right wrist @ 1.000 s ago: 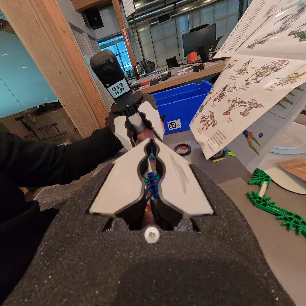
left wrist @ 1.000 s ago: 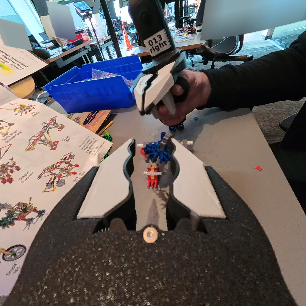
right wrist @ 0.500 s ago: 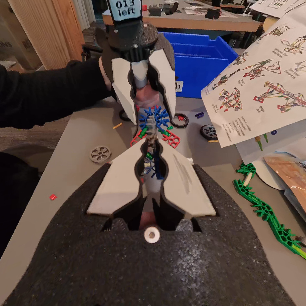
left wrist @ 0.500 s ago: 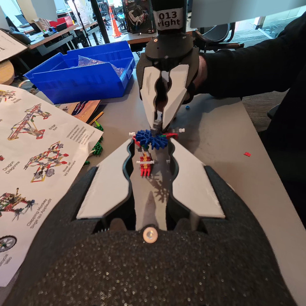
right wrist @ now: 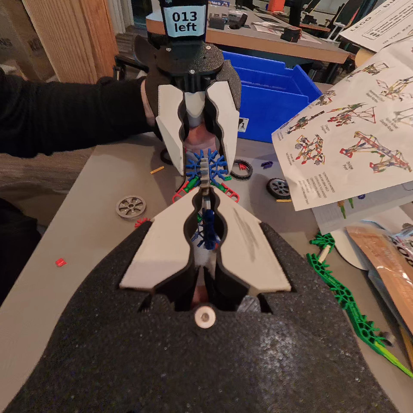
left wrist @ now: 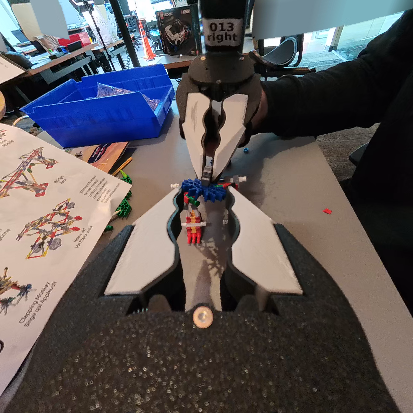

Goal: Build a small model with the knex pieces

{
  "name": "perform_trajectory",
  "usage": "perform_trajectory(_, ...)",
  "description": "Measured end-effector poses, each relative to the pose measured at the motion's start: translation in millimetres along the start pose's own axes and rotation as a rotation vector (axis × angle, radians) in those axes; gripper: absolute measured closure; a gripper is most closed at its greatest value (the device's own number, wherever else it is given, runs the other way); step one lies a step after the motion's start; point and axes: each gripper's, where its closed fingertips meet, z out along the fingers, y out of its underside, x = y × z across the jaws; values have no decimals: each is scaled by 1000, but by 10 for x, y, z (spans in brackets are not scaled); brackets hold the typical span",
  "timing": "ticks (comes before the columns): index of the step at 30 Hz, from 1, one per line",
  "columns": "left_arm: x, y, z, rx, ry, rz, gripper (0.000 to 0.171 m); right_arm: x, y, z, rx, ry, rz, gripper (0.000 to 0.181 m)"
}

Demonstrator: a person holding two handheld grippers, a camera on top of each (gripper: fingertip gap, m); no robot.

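- My right gripper (right wrist: pixel 205 190) has its jaws clenched on a small grey connector (right wrist: pixel 204 172), which sits upright at the centre of the blue snowflake connector (right wrist: pixel 212 165).
- My left gripper (left wrist: pixel 203 194) has its jaws spread wide. The toy model (left wrist: pixel 194 225) lies on the grey table (left wrist: pixel 279 169) between its fingers, the blue connector at their tips. I cannot tell whether either finger touches it.
- As it stands, the model is a short assembled stack of red, yellow and white rods and clips. It carries the blue connector, with red and green pieces fanning out beneath.
- Plenty of parts lie loose around it:
  - a grey wheel hub (right wrist: pixel 130 206)
  - a black tyre (right wrist: pixel 242 169)
  - a complete wheel (right wrist: pixel 278 187)
  - a long green lattice strip (right wrist: pixel 348 297)
  - a small red piece (right wrist: pixel 60 262)
- The blue bin (left wrist: pixel 96 120) stands well behind the model. Inside I see only a crumpled clear plastic bag (left wrist: pixel 125 93); what it holds is hidden.
- A printed sheet of model pictures (left wrist: pixel 44 212) overlaps the table's edge beside my left gripper.
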Motion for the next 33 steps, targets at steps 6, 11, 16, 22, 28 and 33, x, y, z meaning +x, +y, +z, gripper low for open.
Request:
perform_trajectory(6, -16, 10, 26, -19, -19, 13, 138, 18, -19, 10, -26, 53, -62, 178)
perform_trajectory(11, -38, 2, 41, -19, -33, 9, 137, 32, -31, 13, -19, 53, -31, 179)
perform_trajectory(16, -50, -3, 51, -32, -48, 11, 137, 40, -36, 15, -19, 44, 1, 179)
perform_trajectory(22, -88, 8, 5, -35, -59, 12, 137, 78, -20, 33, -32, 70, 5, 175)
perform_trajectory(28, -104, 1, -6, -35, -66, 10, 137, 101, 37, -30, -31, 73, 6, 174)
perform_trajectory(33, -89, -3, 3, -30, -59, 11, 137, 90, 28, -9, -24, 76, -11, 178)
